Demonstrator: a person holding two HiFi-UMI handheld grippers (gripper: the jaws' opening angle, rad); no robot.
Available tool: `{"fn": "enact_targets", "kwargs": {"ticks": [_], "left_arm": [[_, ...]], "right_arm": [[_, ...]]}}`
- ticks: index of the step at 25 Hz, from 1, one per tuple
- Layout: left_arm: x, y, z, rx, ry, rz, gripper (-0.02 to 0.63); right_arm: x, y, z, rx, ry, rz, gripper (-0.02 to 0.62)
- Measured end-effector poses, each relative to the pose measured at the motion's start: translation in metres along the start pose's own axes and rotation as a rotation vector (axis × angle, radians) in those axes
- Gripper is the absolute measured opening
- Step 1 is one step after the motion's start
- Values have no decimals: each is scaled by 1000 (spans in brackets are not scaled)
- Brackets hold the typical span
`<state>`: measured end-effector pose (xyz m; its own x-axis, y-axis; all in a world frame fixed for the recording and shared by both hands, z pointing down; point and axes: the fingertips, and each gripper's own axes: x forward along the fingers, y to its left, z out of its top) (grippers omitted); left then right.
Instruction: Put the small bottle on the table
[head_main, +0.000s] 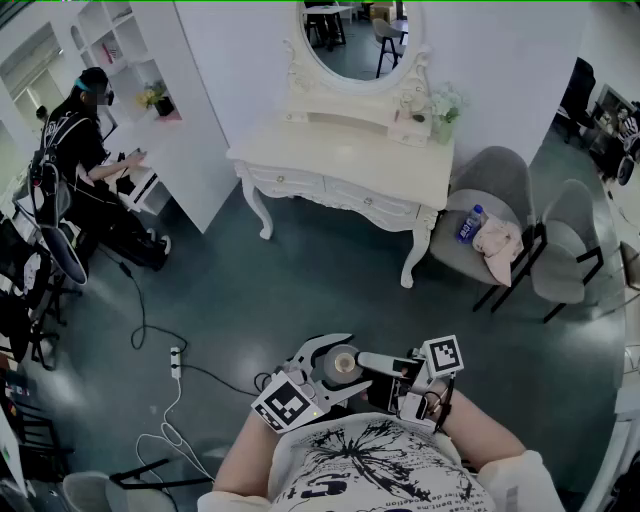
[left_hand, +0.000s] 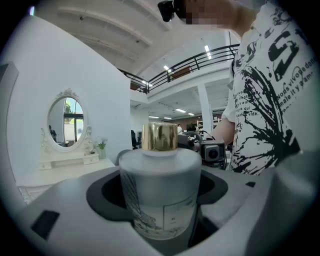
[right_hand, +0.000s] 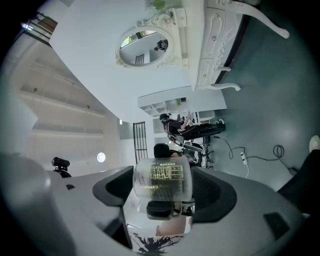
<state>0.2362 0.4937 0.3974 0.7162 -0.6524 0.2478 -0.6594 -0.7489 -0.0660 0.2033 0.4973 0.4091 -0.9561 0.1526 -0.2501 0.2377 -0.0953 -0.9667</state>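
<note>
The small bottle (head_main: 346, 360) is frosted white with a gold cap (left_hand: 160, 136). It hangs in the air close to my chest. My left gripper (head_main: 335, 367) is shut on it, one jaw on each side of the body (left_hand: 160, 190). My right gripper (head_main: 366, 366) faces it from the right with jaws spread wide. In the right gripper view the bottle (right_hand: 162, 179) sits at the tips of the right gripper (right_hand: 162, 192), and I see no pads pressing it. The white dressing table (head_main: 340, 165) stands across the floor, ahead of me.
Two grey chairs (head_main: 500, 180) stand right of the table; one carries a blue bottle (head_main: 470, 224) and a cloth. A person (head_main: 80, 150) works at a white shelf unit at the left. Cables and a power strip (head_main: 175, 362) lie on the floor at the left front.
</note>
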Motion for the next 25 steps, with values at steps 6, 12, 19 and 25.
{"fn": "enact_targets", "kwargs": {"ticks": [6, 12, 19, 25], "left_arm": [[-2, 8, -3, -6, -1, -2, 353], [-5, 18, -7, -14, 1, -4, 353], [-16, 42, -19, -13, 1, -42, 353], [-30, 81, -32, -2, 4, -72, 353]], "right_arm": [[5, -4, 6, 2, -1, -9, 370], [14, -8, 12, 9, -12, -12, 368], [35, -19, 27, 11, -52, -16, 370], [67, -34, 54, -1, -106, -13, 370]]}}
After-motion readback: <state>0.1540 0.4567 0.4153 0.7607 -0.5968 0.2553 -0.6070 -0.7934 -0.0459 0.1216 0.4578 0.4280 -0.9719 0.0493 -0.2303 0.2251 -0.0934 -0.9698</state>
